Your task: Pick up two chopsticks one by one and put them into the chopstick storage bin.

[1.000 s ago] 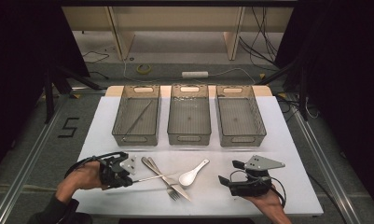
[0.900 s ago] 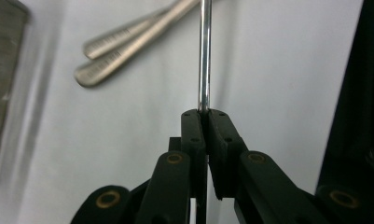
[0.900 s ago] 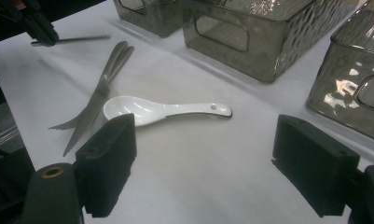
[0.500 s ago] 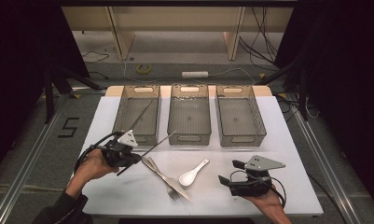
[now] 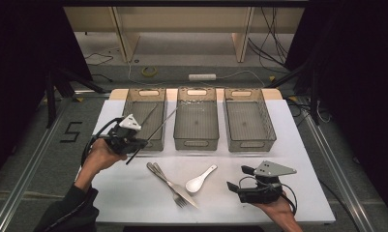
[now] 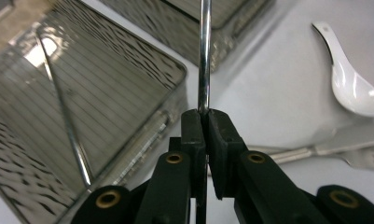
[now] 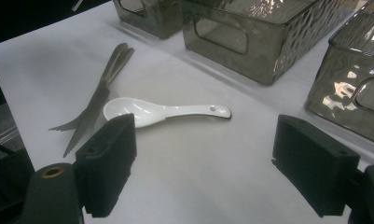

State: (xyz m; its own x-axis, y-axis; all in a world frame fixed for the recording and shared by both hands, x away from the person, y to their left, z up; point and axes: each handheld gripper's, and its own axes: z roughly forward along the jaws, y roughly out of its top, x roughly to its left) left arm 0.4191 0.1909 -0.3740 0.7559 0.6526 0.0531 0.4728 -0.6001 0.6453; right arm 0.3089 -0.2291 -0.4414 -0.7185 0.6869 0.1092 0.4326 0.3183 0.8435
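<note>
High view puts the metal chopstick [image 5: 152, 129] slanting over the near edge of the left bin [image 5: 144, 119], clamped in the left tongs [image 5: 133, 143] so it can join its mate [image 6: 63, 107] inside. Right tongs [image 5: 236, 186] rest apart on the tabletop [image 5: 298, 145] near the spoon [image 5: 200, 180].

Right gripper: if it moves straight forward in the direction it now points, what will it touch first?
Probably the white spoon. The right gripper is open and points low across the bare table toward the spoon, which lies crosswise just ahead of the jaws. The middle basket stands beyond it. Depth is hard to judge.
</note>
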